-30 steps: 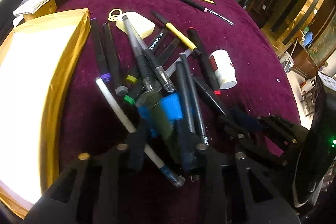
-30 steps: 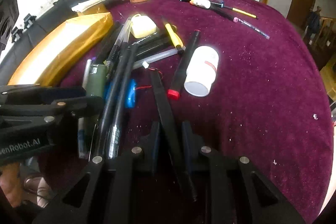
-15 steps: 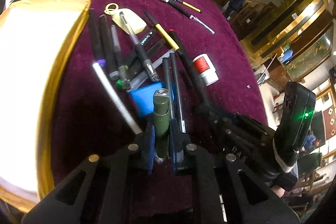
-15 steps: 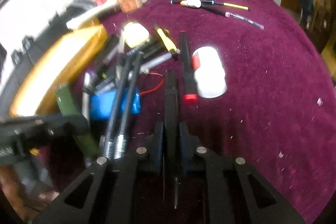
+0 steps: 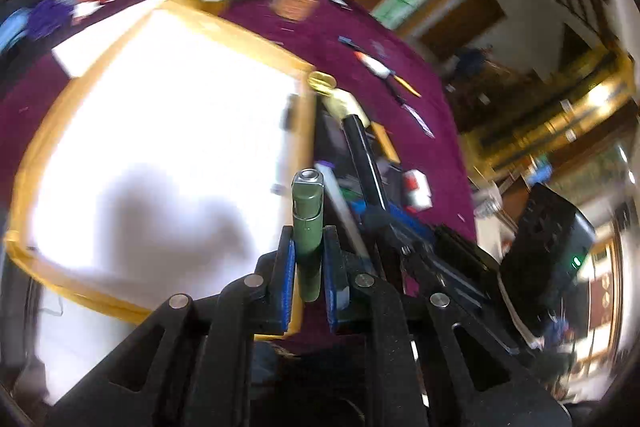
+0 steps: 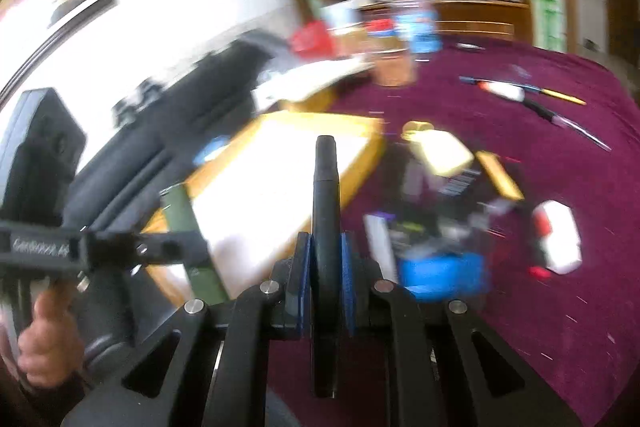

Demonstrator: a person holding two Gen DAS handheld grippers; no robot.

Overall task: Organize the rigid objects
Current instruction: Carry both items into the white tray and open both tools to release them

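Note:
My left gripper point(image 5: 308, 247) is shut on an olive green tube-shaped object point(image 5: 307, 223) and holds it up over the near right corner of the gold-rimmed white tray point(image 5: 304, 115). My right gripper point(image 6: 325, 255) is shut on a long black pen point(image 6: 326, 211) and holds it lifted, pointing at the same tray point(image 6: 372, 151). In the right wrist view the left gripper point(image 6: 172, 251) with the green object point(image 6: 188, 227) is at the left. The pile of pens point(image 6: 432, 227) lies on the purple cloth right of the tray, blurred.
A white bottle with a red label point(image 6: 558, 239), a blue flat object point(image 6: 440, 271) and a pale yellow eraser-like block point(image 6: 444, 151) lie by the pile. Several pens point(image 6: 532, 95) lie at the far right. Jars and boxes point(image 6: 400, 39) stand at the table's back.
Both grippers have lifted their objects off the pile and swung left toward the tray. The green object and the black pen are now in the air.

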